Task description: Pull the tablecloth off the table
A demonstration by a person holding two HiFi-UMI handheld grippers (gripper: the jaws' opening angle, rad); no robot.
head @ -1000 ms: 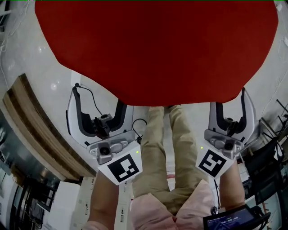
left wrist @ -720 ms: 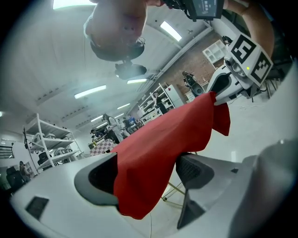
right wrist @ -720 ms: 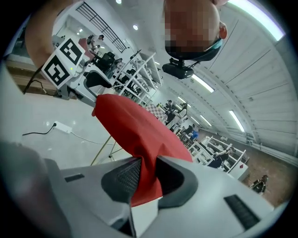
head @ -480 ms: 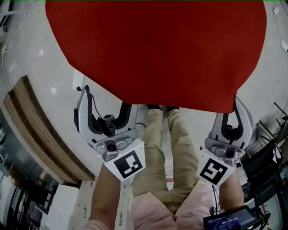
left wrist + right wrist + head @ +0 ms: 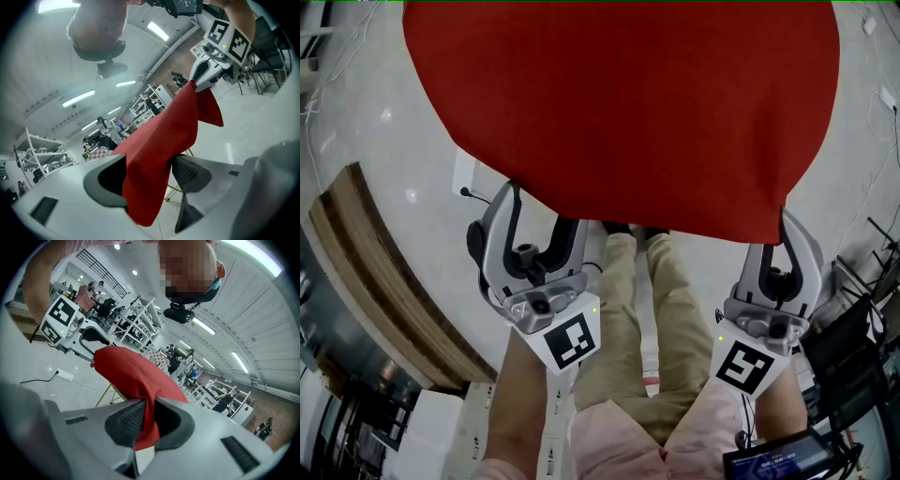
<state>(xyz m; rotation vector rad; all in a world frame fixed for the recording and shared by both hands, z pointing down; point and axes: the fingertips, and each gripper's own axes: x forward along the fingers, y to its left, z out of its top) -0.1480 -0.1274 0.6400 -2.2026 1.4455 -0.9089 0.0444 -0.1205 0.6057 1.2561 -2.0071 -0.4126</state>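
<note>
The red tablecloth (image 5: 628, 103) fills the top of the head view, its near edge hanging toward me. My left gripper (image 5: 539, 211) reaches up to that edge on the left. In the left gripper view the cloth (image 5: 159, 136) hangs between its jaws (image 5: 150, 176), which have just been closing but still stand wide, with a gap on one side. My right gripper (image 5: 783, 230) is at the near right corner. Its jaws (image 5: 145, 416) have just closed and pinch a fold of the cloth (image 5: 131, 371) between the pads.
The person's legs in khaki trousers (image 5: 637, 300) stand between the grippers. A wooden ledge (image 5: 384, 281) runs along the left, and black chairs (image 5: 862, 309) stand at the right. A power strip with a cable (image 5: 63, 375) lies on the pale floor. A thin table leg (image 5: 177, 188) shows under the cloth.
Both grippers have moved up to the cloth's near edge. The right jaws have closed on the corner. The left jaws now straddle the edge.
</note>
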